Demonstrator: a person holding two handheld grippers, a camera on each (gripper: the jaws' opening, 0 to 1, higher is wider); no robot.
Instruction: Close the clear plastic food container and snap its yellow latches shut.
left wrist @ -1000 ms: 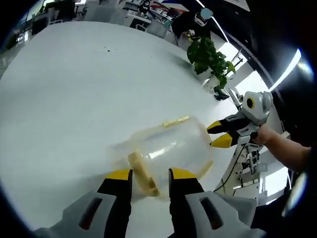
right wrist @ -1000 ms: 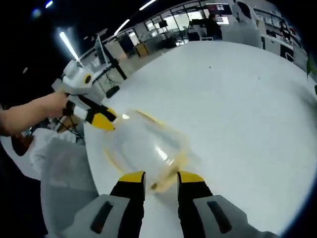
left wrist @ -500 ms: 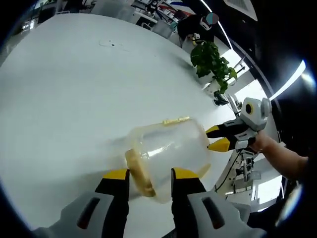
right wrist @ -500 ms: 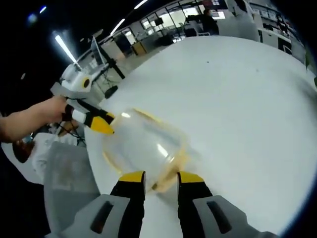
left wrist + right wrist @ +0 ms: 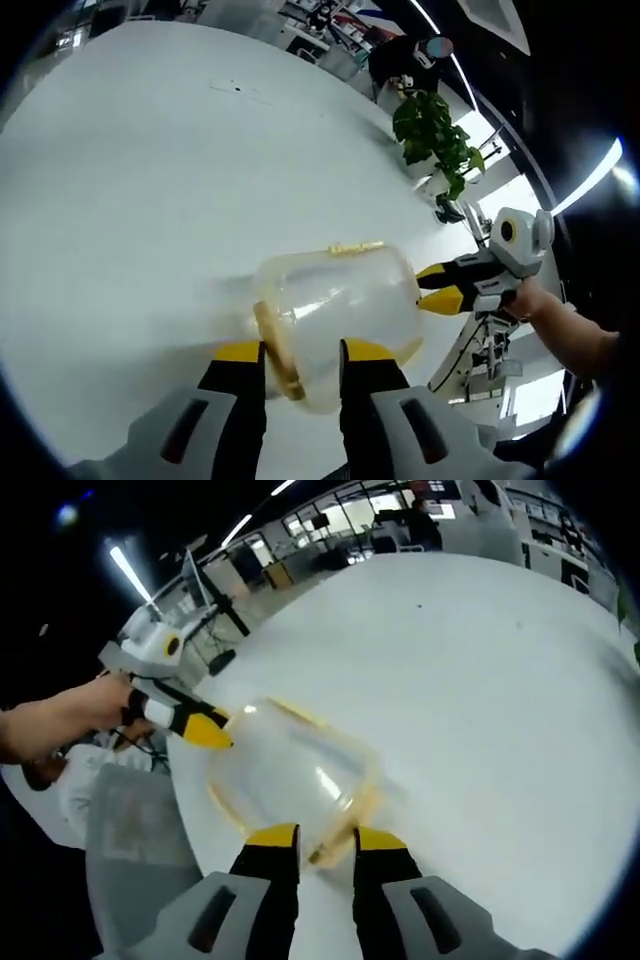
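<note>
Two grippers meet at one container [image 5: 335, 305], one from each side. It lies on the white desk [image 5: 130, 190], near the edge, and it is clear plastic with yellow latches.

In the left gripper view the left gripper [image 5: 302, 352] has its fingers [image 5: 240, 352] on both sides of a yellow latch [image 5: 277, 350] at the near end of the container. The gap between the fingers is narrow and the latch sits inside it, so I judge that they grasp the latch, though the contact itself is hard to see. The right gripper [image 5: 440, 287] comes in from the far side, with its yellow tips close together at the wall of the container.

In the right gripper view the right gripper [image 5: 325, 838] stands at the near rim of the container [image 5: 290, 780], with a yellow latch [image 5: 345, 825] between its fingers [image 5: 272, 837]. They are nearly closed around it; I cannot tell if they press it firmly. The left gripper [image 5: 200, 727] touches the opposite side.

The container looks empty, so it should be light and will slide easily on the smooth desk if it is pushed from one side alone. The walls are thin and probably bend a little, and the clear plastic is slippery. For this reason the best place to hold is the rim and the latches, which are stiffer, with the two grippers pressing against each other. The latches probably need a short, firm push to snap.
</note>
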